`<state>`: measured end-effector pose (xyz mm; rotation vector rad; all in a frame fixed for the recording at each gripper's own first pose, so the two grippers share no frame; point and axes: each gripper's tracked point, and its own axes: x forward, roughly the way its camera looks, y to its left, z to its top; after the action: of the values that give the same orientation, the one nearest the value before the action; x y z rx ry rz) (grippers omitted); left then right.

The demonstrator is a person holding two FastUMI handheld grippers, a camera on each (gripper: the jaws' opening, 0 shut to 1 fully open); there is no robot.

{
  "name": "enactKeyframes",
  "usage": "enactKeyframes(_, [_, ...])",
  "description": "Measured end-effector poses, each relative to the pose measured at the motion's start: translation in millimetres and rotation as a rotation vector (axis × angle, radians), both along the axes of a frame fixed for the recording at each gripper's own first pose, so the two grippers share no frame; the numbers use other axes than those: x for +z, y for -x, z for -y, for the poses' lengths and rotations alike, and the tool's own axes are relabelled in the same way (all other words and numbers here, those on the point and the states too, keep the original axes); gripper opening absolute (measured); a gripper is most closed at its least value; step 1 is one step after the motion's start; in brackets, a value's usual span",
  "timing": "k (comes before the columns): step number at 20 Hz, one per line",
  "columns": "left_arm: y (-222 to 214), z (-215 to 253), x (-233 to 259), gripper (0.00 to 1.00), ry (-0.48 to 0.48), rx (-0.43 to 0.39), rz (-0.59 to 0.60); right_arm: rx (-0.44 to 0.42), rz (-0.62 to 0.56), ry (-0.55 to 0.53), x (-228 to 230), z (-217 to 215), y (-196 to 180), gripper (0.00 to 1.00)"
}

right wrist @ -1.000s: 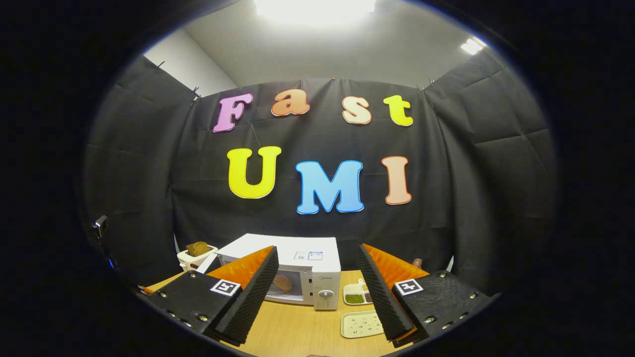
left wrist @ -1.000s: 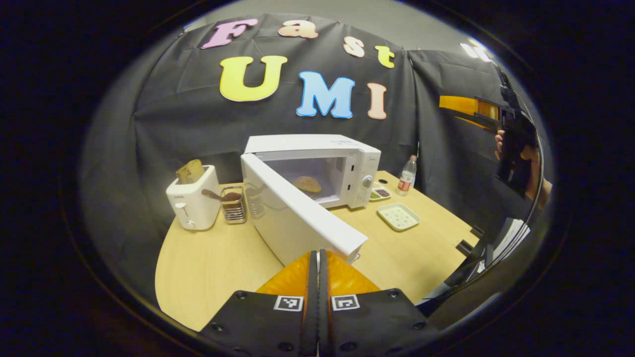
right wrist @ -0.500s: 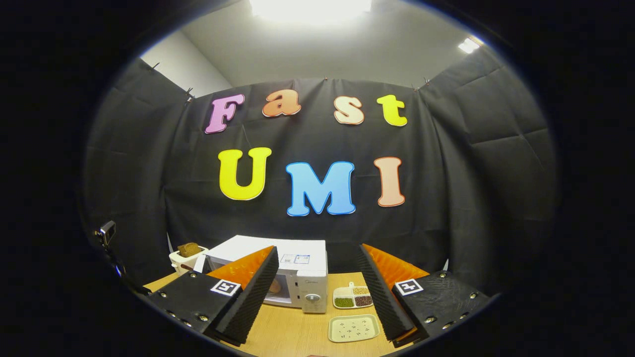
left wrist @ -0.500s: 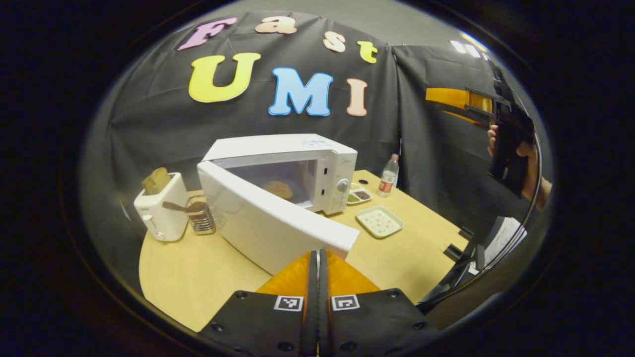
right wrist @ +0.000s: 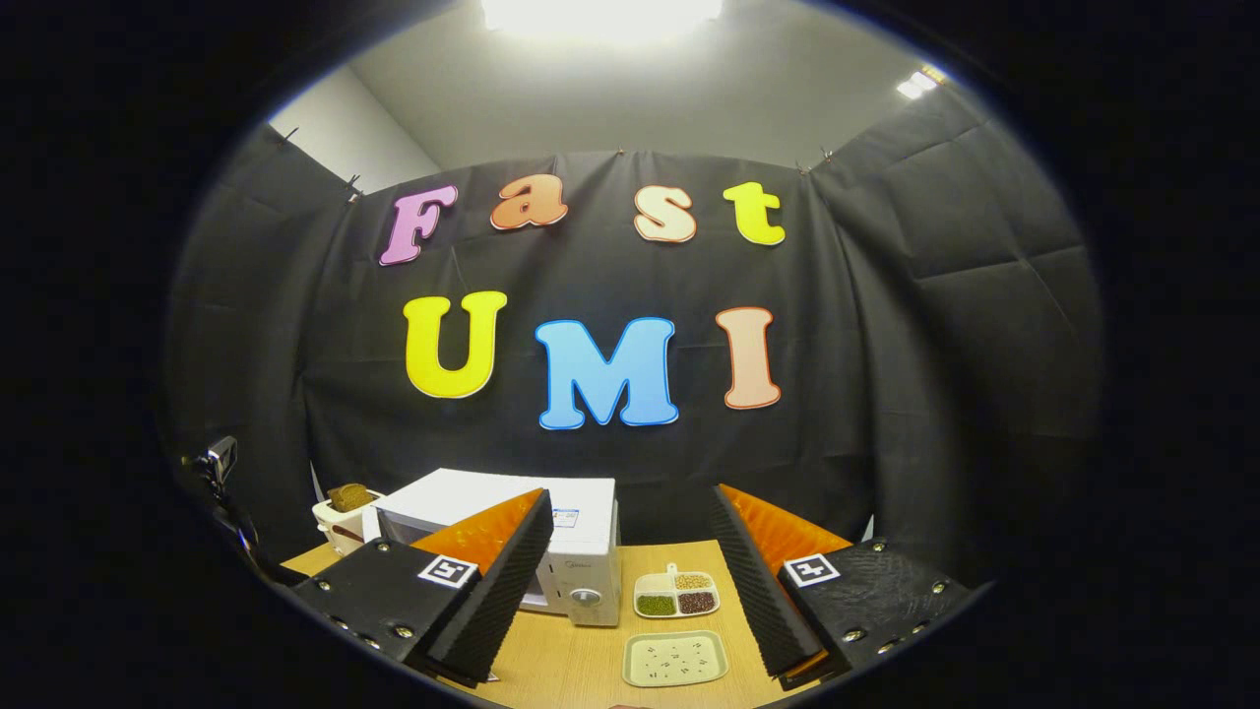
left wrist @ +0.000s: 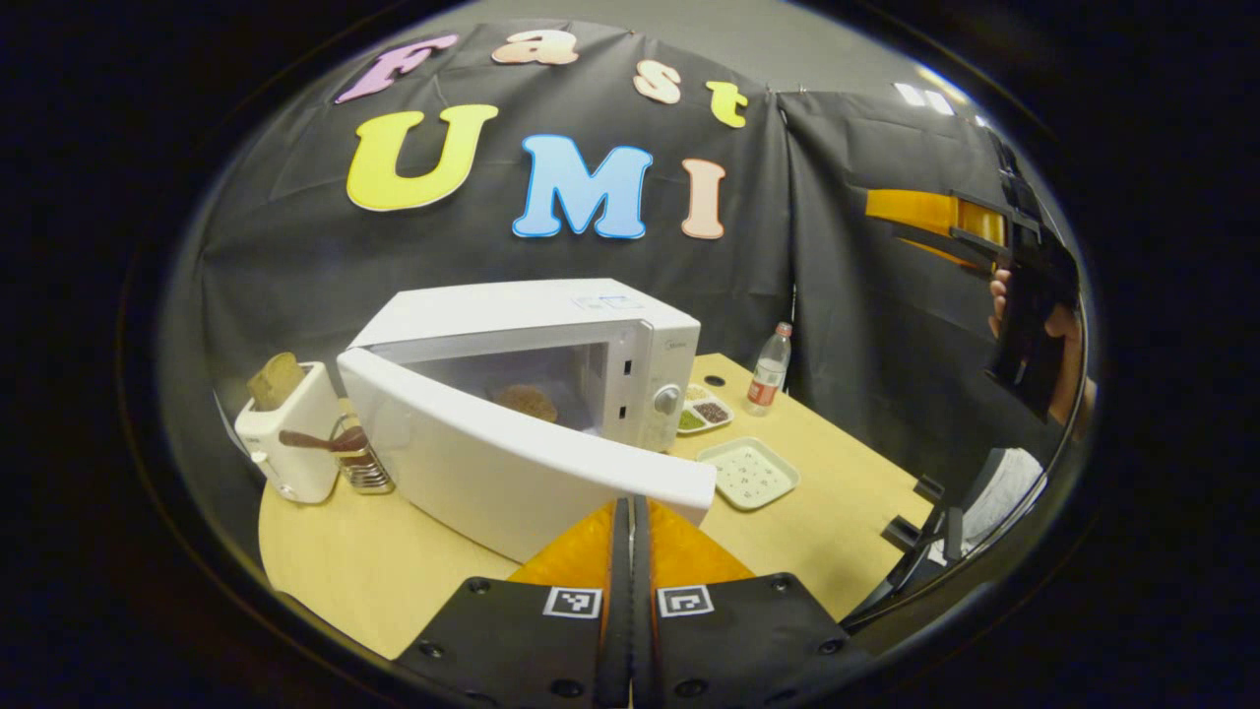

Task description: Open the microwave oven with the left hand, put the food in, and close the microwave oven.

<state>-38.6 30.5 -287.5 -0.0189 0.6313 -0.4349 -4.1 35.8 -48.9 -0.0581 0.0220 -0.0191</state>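
Left hand-held gripper point(left wrist: 631, 512) touches microwave door point(left wrist: 522, 468).

You are looking at one microwave oven point(left wrist: 551, 345), one piece of food point(left wrist: 526, 402) inside it, one toaster point(left wrist: 285, 443), one wire holder point(left wrist: 362, 463), one water bottle point(left wrist: 768, 369), one divided dish point(left wrist: 704, 416), one flat tray point(left wrist: 753, 473), one table point(left wrist: 374, 561); you are holding two grippers: left gripper point(left wrist: 630, 551), right gripper point(right wrist: 630, 581).
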Motion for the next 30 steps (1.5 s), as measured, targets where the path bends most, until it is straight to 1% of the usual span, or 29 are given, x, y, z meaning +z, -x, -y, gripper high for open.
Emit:
enactKeyframes(4, [-22.4, 17.7, -3.7, 0.07, 0.029, 0.018, 0.002, -0.019, -0.01, -0.003, -1.6, 13.0, -3.5, 0.97])
enactKeyframes(9, [-48.1, 32.8, -10.2, 0.07, 0.025, 0.026, 0.0, -0.058, -0.025, -0.023, -11.8, 33.4, -2.1, 0.97])
enactKeyframes(13, [-68.3, 43.9, -14.0, 0.07, 0.002, 0.008, 0.012, -0.083, -0.039, -0.039, -19.5, 49.9, -2.1, 0.97])
enactKeyframes(15, [-77.3, 47.3, -17.1, 0.07, -0.017, 0.003, 0.019, -0.089, -0.055, -0.038, -24.4, 53.5, -4.1, 0.97])
enactKeyframes(18, [-88.8, 54.6, -24.4, 0.07, -0.022, 0.007, 0.011, -0.097, -0.055, -0.039, -23.0, 53.8, -3.3, 0.98])
enactKeyframes(22, [-104.4, 58.6, -26.1, 0.07, -0.015, 0.026, 0.014, -0.112, -0.059, -0.033, -24.8, 59.1, -3.9, 0.98])
enactKeyframes(26, [-125.0, 57.2, -26.9, 0.07, -0.038, 0.086, 0.022, -0.126, -0.061, -0.039, -27.3, 74.8, -2.6, 0.98])
enactKeyframes(30, [-146.1, 69.4, -31.5, 0.07, -0.044, 0.096, 0.026, -0.135, -0.06, -0.029, -26.7, 82.4, -6.0, 0.98])
